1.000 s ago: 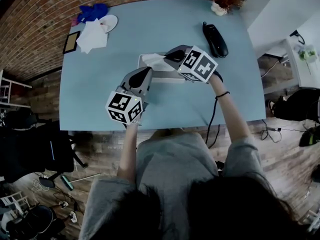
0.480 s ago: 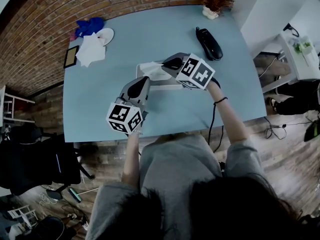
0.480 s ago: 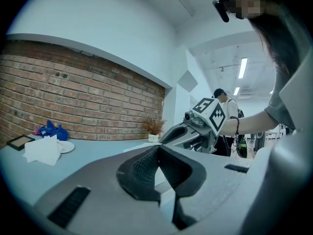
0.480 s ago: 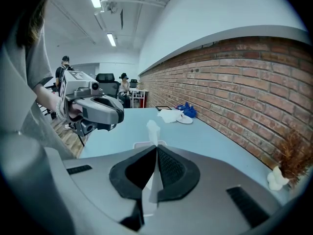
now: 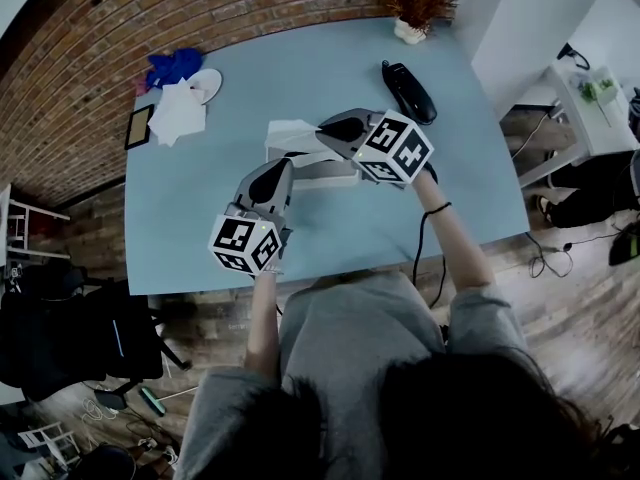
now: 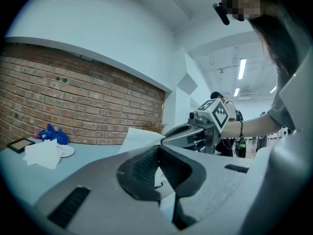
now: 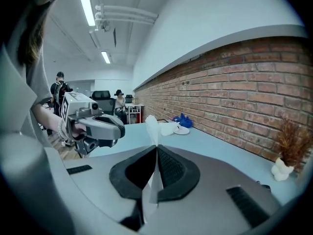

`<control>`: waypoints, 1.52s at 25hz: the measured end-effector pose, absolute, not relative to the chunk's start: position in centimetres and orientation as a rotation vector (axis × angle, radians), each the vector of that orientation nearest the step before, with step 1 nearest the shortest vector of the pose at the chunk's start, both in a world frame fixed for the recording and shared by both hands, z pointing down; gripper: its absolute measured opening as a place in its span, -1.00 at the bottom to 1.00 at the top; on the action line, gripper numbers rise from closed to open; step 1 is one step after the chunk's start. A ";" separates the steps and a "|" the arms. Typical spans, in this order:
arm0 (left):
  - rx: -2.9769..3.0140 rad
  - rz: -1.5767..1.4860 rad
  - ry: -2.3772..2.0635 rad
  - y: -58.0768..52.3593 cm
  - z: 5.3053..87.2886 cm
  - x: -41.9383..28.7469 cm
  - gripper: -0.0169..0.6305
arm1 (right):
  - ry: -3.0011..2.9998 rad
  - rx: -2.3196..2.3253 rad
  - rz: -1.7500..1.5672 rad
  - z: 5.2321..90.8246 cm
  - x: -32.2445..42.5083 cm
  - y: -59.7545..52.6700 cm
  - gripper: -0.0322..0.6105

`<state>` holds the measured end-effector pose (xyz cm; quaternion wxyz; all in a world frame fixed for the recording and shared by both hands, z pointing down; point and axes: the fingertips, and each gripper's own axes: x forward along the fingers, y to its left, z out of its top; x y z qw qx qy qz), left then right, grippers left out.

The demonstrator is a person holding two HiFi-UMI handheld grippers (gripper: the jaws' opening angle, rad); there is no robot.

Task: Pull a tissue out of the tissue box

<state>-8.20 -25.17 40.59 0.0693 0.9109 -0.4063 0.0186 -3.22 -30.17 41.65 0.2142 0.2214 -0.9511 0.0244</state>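
A pale tissue box [image 5: 335, 174] lies mid-table on the blue table [image 5: 470, 178]. A white tissue [image 5: 289, 134] stands up out of it, and my right gripper [image 5: 322, 128] is shut on its edge, a little above the box. In the right gripper view the tissue [image 7: 152, 125] runs up between the closed jaws of that gripper [image 7: 156, 148]. My left gripper [image 5: 287, 161] is at the box's near left side with its jaws together; whether it touches the box I cannot tell. The left gripper view shows these jaws [image 6: 159, 150] shut, the tissue [image 6: 138, 138] beyond them.
A black handset [image 5: 407, 91] and a small potted dried plant [image 5: 410, 28] sit at the far right. At the far left are a pile of white tissues [image 5: 178, 114], a blue cloth [image 5: 171, 66], a white plate [image 5: 210, 83] and a small frame [image 5: 139, 126].
My right gripper has risen with the tissue, which now stands further out of the box. The left gripper has stayed beside the box.
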 end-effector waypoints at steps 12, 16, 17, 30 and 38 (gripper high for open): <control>2.748 -0.012 -1.292 -23.5 39.2 -7.9 -0.94 | -2.880 0.764 0.115 38.5 -1.8 -27.6 -0.89; 2.755 -0.030 -1.314 -23.0 39.1 -7.8 -0.94 | -2.926 0.816 0.095 37.8 -1.4 -26.8 -0.89; 2.756 -0.034 -1.318 -22.8 39.1 -7.8 -0.94 | -2.936 0.828 0.094 37.6 -1.3 -26.5 -0.89; 2.780 -0.044 -1.329 -21.5 38.4 -7.0 -0.94 | -2.989 0.912 0.088 37.1 -0.5 -25.2 -0.89; 2.808 -0.028 -1.313 -21.4 38.2 -6.3 -0.94 | -3.006 0.940 0.071 36.9 0.1 -25.0 -0.89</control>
